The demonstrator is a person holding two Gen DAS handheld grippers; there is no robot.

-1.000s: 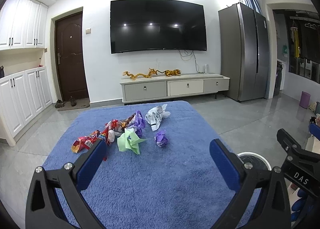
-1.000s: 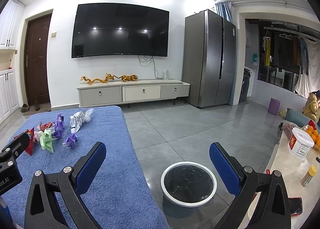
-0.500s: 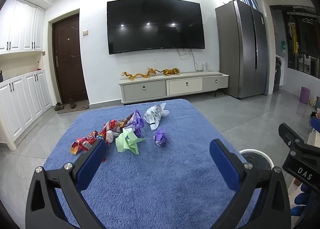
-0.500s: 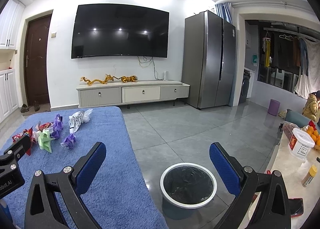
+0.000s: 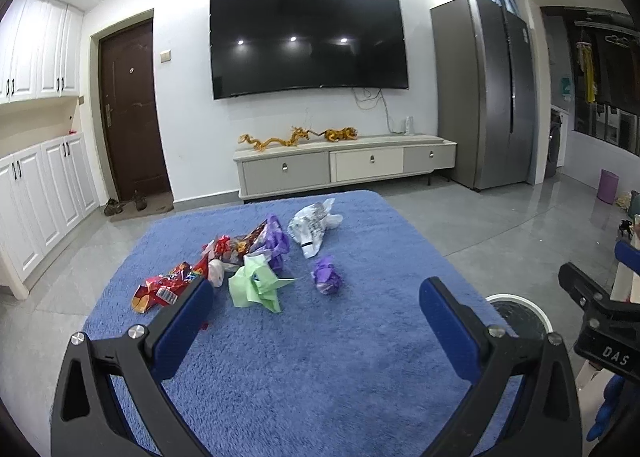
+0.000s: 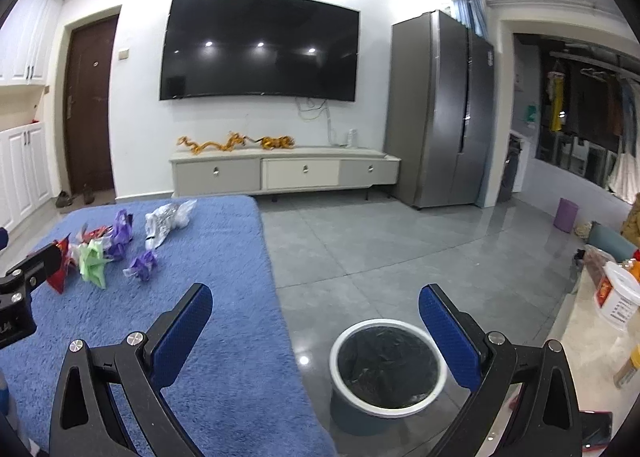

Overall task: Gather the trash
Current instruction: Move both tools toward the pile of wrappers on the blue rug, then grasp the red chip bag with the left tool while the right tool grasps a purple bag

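Trash lies in a pile on a blue rug (image 5: 304, 357): a red snack wrapper (image 5: 160, 289), a green crumpled paper (image 5: 256, 285), a purple crumpled ball (image 5: 326, 277), a purple wrapper (image 5: 276, 243) and a silver-white bag (image 5: 310, 225). My left gripper (image 5: 316, 321) is open and empty, just short of the pile. My right gripper (image 6: 316, 323) is open and empty, above and behind a white-rimmed trash bin (image 6: 386, 367) with a black liner on the floor right of the rug. The pile also shows in the right wrist view, with the green paper (image 6: 93, 261) at far left.
A TV cabinet (image 5: 344, 169) stands against the far wall under a TV. A grey fridge (image 5: 488, 105) is at the right. White cupboards (image 5: 36, 193) line the left wall. A table edge with a white tub (image 6: 616, 297) is at the far right.
Both grippers have shifted slightly; the trash pile sits a little nearer in the left wrist view. Both stay open and empty.
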